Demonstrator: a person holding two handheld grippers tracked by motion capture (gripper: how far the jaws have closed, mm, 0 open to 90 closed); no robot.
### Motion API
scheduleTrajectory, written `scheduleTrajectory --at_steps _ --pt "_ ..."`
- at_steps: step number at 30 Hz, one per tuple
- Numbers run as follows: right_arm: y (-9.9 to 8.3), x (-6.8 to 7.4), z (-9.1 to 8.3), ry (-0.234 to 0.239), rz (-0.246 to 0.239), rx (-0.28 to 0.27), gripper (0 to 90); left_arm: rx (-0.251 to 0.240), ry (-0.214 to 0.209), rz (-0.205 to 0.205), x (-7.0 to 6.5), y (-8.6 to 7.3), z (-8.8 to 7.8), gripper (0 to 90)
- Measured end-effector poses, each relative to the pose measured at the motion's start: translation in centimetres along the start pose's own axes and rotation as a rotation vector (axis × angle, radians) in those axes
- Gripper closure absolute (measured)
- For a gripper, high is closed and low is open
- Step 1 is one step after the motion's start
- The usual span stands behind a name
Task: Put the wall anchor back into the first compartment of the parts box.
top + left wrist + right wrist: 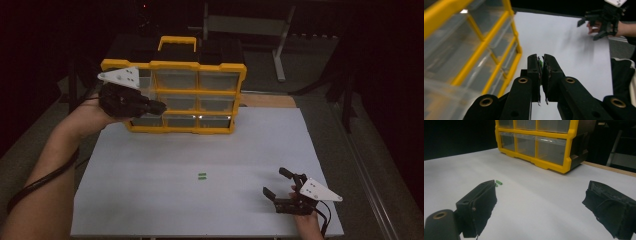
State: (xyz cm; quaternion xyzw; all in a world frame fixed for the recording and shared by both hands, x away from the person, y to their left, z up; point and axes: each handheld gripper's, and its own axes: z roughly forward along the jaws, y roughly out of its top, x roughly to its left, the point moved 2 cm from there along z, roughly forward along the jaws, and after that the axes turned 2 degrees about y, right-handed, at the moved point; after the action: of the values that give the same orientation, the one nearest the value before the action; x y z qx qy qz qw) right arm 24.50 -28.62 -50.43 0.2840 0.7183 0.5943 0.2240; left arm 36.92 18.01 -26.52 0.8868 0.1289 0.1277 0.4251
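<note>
A tiny, light green plastic piece (539, 62) was pinched in the left gripper (541, 63) beside the yellow-framed clear-drawer organiser (173, 96); the right gripper (278, 183) was held wide, empty.

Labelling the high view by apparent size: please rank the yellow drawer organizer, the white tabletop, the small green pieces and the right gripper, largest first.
1. White tabletop
2. Yellow plastic drawer organizer
3. Right gripper
4. Small green pieces

The organizer sits farther from the camera, yet clearly looks larger than the gripper.

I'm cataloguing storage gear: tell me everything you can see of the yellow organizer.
The yellow organizer stands upright at the far end of the white table. Its yellow plastic frame holds a three-by-three grid of clear drawers, with a yellow carry handle on top and dark sides. The left claw hovers at its front left, contact unclear.
</note>
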Motion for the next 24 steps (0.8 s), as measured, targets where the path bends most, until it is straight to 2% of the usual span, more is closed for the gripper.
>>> scheduleTrajectory --at_steps 3,4,5,6,7,8,11,12,13,14,15,16,19,20,22,23,24 --pt "0.0 0.0 0.0 0.0 0.001 -0.001 9.6 -0.015 0.018 -0.013 0.4 -0.2 -0.8 83.8" --pt "0.0 0.0 0.0 -0.004 -0.001 0.002 9.6 -0.029 0.041 -0.03 0.8 -0.4 -1.7 83.7" --pt "0.0 0.0 0.0 -0.004 -0.001 0.002 9.6 -0.029 0.041 -0.03 0.8 -0.4 -1.7 83.7" --pt "0.0 0.0 0.0 -0.005 -0.003 0.002 9.5 -0.048 0.066 -0.058 1.3 -0.7 -2.4 83.7" --pt "0.0 0.0 0.0 -0.004 -0.003 0.003 9.5 -0.048 0.066 -0.058 1.3 -0.7 -2.4 83.7" --pt "0.0 0.0 0.0 -0.004 -0.003 0.002 9.6 -0.06 0.09 -0.063 1.6 -1.0 -3.1 83.7" --pt "0.0 0.0 0.0 -0.005 -0.001 0.001 9.6 -0.07 0.115 -0.075 1.8 -1.5 -3.5 83.7" --pt "0.0 0.0 0.0 -0.004 -0.001 0.001 9.5 -0.086 0.137 -0.1 2.1 -1.9 -4.0 83.7" --pt "0.0 0.0 0.0 -0.006 0.0 0.001 9.5 -0.086 0.137 -0.1 2.1 -1.9 -4.0 83.7" --pt "-0.1 0.0 0.0 -0.006 0.004 0.003 9.6 -0.097 0.156 -0.115 2.3 -2.4 -4.5 83.7" --pt "-0.1 0.0 0.1 -0.004 0.004 0.003 9.6 -0.097 0.156 -0.115 2.3 -2.4 -4.5 83.7" --pt "-0.1 0.0 0.1 -0.005 0.005 0.004 9.6 -0.103 0.171 -0.142 2.7 -2.9 -4.9 83.7" --pt "-0.1 0.0 0.1 -0.006 0.01 0.006 9.6 -0.1 0.182 -0.157 2.9 -3.3 -5.2 83.6" --pt "-0.1 0.0 0.1 -0.007 0.011 0.007 9.6 -0.09 0.211 -0.186 3.2 -3.7 -5.4 83.6" --pt "-0.1 0.0 0.1 -0.006 0.01 0.007 9.6 -0.093 0.271 -0.204 3.3 -4.1 -5.5 83.2" --pt "-0.1 0.0 0.1 -0.006 0.01 0.007 9.6 -0.093 0.271 -0.204 3.3 -4.1 -5.5 83.1" --pt "-0.1 0.0 0.0 -0.005 0.008 0.008 9.6 -0.107 0.289 -0.235 3.5 -4.4 -5.6 83.1"
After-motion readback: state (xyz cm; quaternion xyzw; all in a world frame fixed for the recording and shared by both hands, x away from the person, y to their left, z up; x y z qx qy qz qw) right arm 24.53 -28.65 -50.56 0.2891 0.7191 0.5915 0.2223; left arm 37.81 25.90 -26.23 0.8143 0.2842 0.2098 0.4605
